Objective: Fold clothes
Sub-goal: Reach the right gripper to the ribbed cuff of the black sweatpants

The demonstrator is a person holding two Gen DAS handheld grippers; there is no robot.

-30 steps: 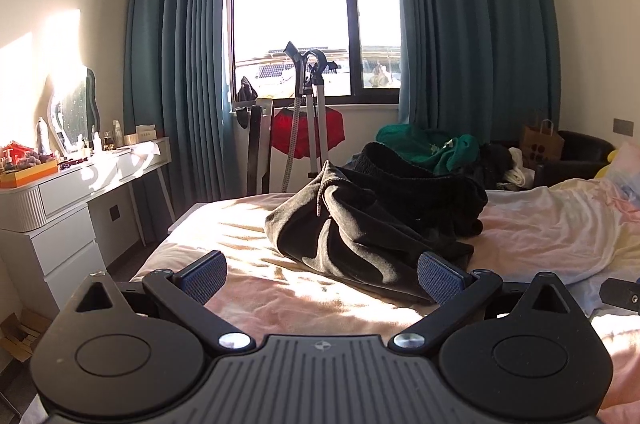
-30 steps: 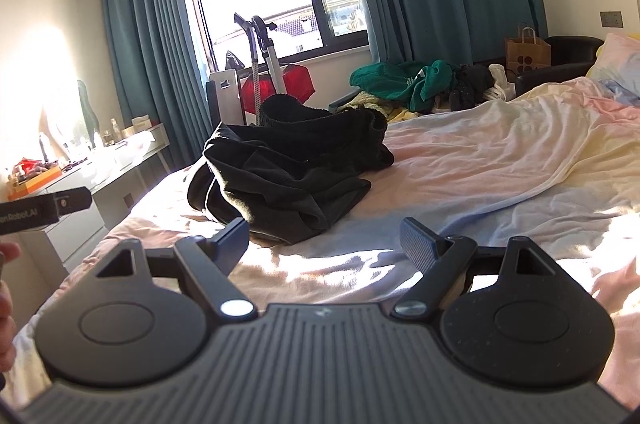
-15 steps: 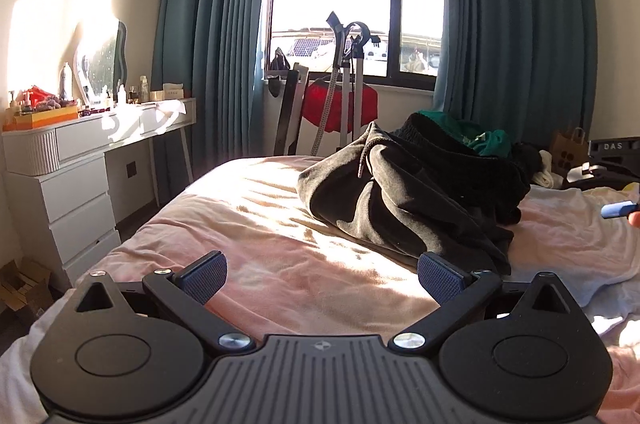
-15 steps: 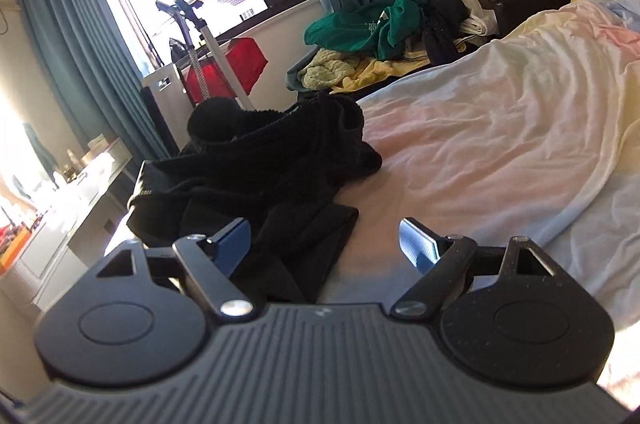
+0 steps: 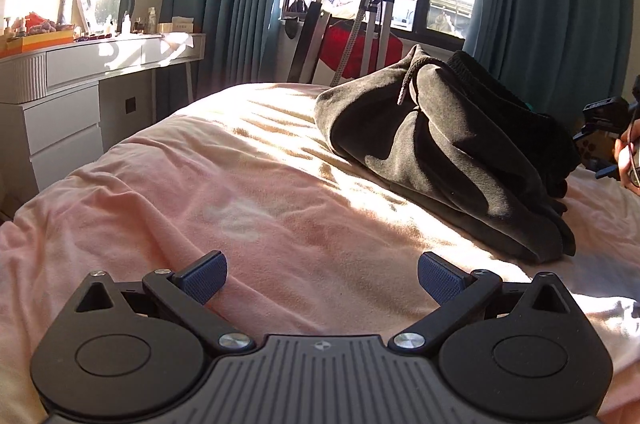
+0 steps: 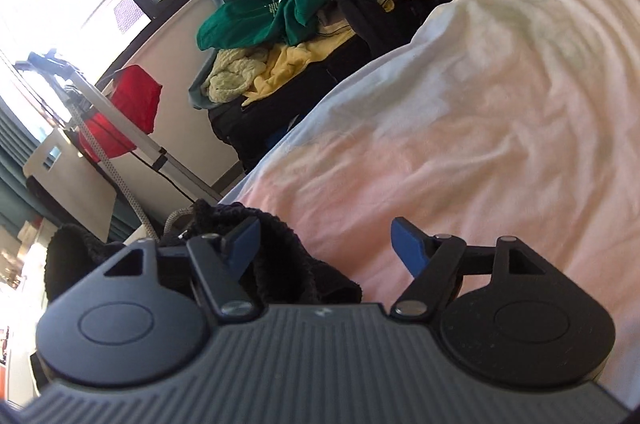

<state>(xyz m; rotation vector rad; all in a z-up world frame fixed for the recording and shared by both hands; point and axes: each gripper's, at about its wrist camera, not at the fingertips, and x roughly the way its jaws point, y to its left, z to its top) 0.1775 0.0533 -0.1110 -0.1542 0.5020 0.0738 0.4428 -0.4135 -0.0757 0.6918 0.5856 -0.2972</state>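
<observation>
Your left tongs (image 5: 322, 274) are spread wide and hold nothing; they hang low over the pink bed cover (image 5: 248, 191) in the lower middle of the frame. Your right tongs (image 6: 324, 244) are also spread apart, with nothing pinched between them. Half a second ago the black garment (image 6: 280, 264) lay well ahead of the right tongs; now its dark knitted edge sits at the lower left of that frame, around the left finger (image 6: 243, 244) and close under the tool.

In the left view the same crumpled garment (image 5: 440, 151) fills the middle right, near but apart from the left tongs, which have dropped closer to the bed. So I think you are reaching in for a first grasp, and folding is not yet started.

Behind, a pile of clothes (image 6: 288, 35) lies in the upper middle.
</observation>
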